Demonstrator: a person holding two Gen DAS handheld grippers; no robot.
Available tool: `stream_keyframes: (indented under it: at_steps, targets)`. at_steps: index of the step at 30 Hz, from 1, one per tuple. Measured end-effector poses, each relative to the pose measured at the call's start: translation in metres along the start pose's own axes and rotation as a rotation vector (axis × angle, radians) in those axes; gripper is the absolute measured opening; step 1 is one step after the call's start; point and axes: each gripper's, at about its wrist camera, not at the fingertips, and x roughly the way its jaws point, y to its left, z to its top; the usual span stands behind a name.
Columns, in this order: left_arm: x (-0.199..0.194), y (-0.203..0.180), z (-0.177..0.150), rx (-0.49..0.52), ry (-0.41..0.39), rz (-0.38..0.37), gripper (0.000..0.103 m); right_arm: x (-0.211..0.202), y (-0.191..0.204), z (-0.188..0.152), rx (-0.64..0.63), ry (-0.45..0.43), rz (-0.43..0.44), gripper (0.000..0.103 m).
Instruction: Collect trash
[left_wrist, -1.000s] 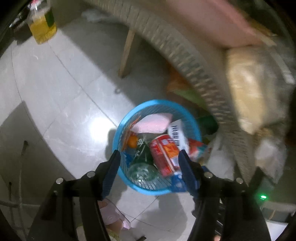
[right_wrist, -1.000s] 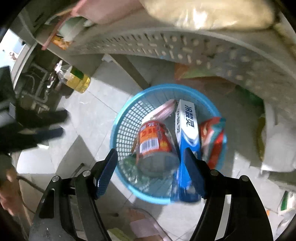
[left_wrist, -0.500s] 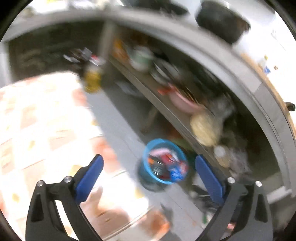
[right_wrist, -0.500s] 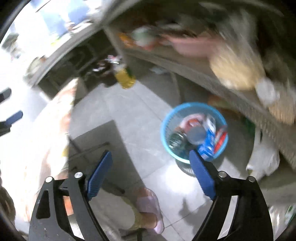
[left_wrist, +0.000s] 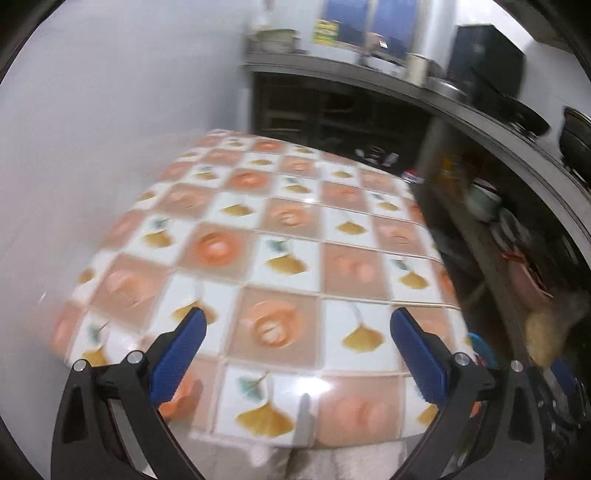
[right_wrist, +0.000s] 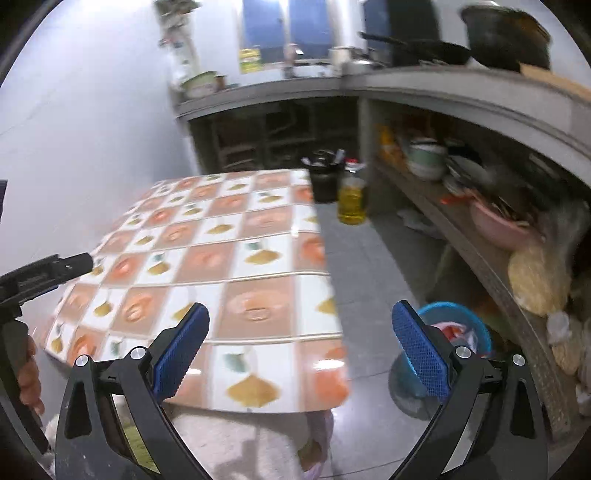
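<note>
both my wrist cameras look forward and down over the table; right view also catches the basket lower right.

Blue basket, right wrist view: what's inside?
The blue basket on the floor holds trash: pinkish and red wrappers show at its top. The right gripper's finger covers its left side, and deeper contents are hidden.

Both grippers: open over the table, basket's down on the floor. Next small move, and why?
Probably sweep both views across the table to look for trash. The left gripper and right gripper are open and hold nothing, the tabletop in view shows no loose item, and the blue basket on the floor already holds trash. Motion blur could hide something small.
</note>
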Motion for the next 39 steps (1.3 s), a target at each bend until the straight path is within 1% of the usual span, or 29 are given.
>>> stream_keyframes:
  at_steps: [2, 3, 5, 7, 9, 10, 12, 14, 17, 20, 27, 39]
  targets:
    - [-0.013, 0.010, -0.009, -0.033, -0.024, 0.040, 0.098, -0.004, 0.018, -0.004, -0.034, -0.003, 0.014, 0.095]
    - [-0.018, 0.012, -0.012, -0.032, -0.039, 0.064, 0.098, -0.007, 0.027, -0.007, -0.047, -0.009, 0.014, 0.095]
    - [-0.028, 0.009, -0.015, 0.003, -0.066, 0.121, 0.098, -0.012, 0.039, -0.012, -0.066, -0.018, 0.006, 0.095]
    - [-0.038, 0.006, -0.020, 0.038, -0.078, 0.138, 0.098, -0.020, 0.049, -0.016, -0.086, -0.022, 0.010, 0.095]
    - [-0.043, 0.006, -0.029, 0.029, -0.066, 0.156, 0.098, -0.025, 0.055, -0.021, -0.098, -0.015, 0.013, 0.095]
    - [-0.040, 0.006, -0.036, 0.028, -0.038, 0.154, 0.098, -0.026, 0.057, -0.022, -0.100, -0.007, 0.012, 0.095]
    - [-0.036, 0.003, -0.045, 0.063, 0.020, 0.156, 0.098, -0.026, 0.058, -0.027, -0.106, 0.019, 0.015, 0.095]
    - [-0.032, 0.003, -0.048, 0.064, 0.052, 0.159, 0.098, -0.026, 0.060, -0.029, -0.108, 0.037, 0.009, 0.095]
    - [-0.032, 0.006, -0.051, 0.046, 0.048, 0.151, 0.098, -0.025, 0.060, -0.031, -0.100, 0.052, -0.001, 0.095]
    - [-0.029, 0.003, -0.053, 0.064, 0.054, 0.142, 0.098, -0.021, 0.058, -0.031, -0.092, 0.064, -0.020, 0.095]
    - [-0.017, -0.011, -0.057, 0.123, 0.095, 0.111, 0.098, -0.014, 0.054, -0.031, -0.083, 0.079, -0.070, 0.095]
    - [-0.002, -0.017, -0.059, 0.161, 0.133, 0.106, 0.098, -0.006, 0.052, -0.030, -0.086, 0.103, -0.097, 0.095]
